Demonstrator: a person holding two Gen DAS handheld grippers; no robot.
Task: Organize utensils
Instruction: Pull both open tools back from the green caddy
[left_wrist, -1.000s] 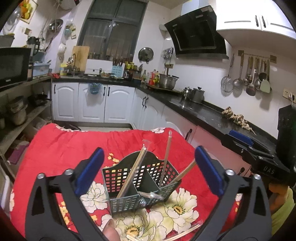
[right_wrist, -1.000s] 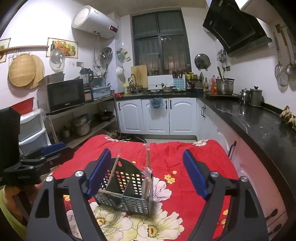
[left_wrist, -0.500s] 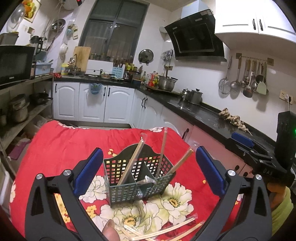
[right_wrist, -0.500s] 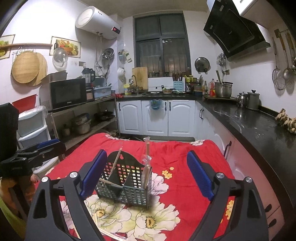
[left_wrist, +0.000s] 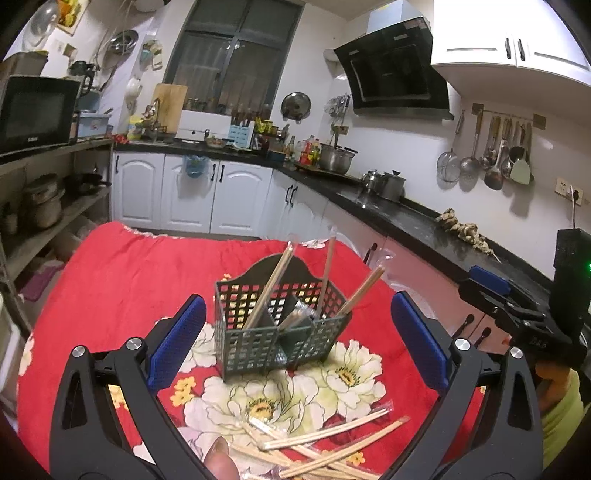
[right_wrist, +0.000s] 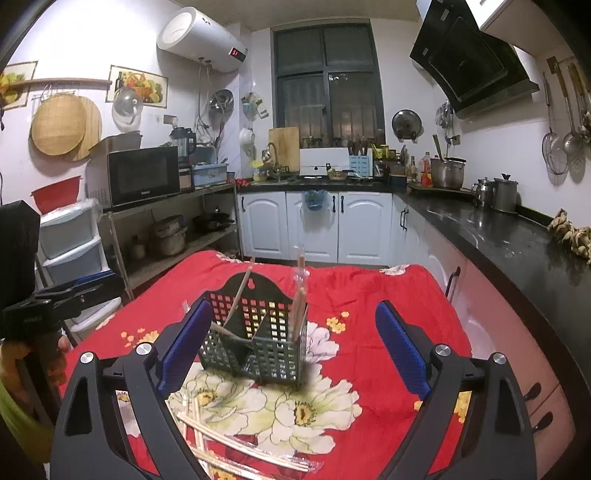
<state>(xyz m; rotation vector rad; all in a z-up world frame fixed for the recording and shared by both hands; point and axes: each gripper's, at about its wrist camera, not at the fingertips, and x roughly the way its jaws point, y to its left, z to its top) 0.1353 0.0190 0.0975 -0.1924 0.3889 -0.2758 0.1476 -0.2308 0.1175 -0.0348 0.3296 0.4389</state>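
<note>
A grey lattice utensil caddy (left_wrist: 280, 325) (right_wrist: 255, 339) stands on the red flowered cloth (left_wrist: 110, 288) (right_wrist: 369, 295), with wrapped chopsticks (left_wrist: 271, 286) (right_wrist: 301, 299) leaning upright in its compartments. Several more wrapped chopsticks (left_wrist: 325, 443) (right_wrist: 236, 443) lie loose on the cloth at the near edge. My left gripper (left_wrist: 295, 347) hangs open, short of the caddy, nothing between its blue pads. My right gripper (right_wrist: 293, 350) is open too, pads wide apart, the caddy seen beyond them. Each gripper appears at the edge of the other's view, the right gripper (left_wrist: 517, 314) and the left gripper (right_wrist: 62, 295).
Black countertop (right_wrist: 498, 243) with pots runs along the right. White cabinets (left_wrist: 192, 195) fill the back wall. A shelf rack with a microwave (right_wrist: 144, 177) stands to the left. A fingertip (left_wrist: 219, 458) shows at the bottom of the left wrist view.
Both grippers have drawn back and lower from the caddy, so the loose chopsticks at the near edge have come into view. The right jaws stand slightly wider.
</note>
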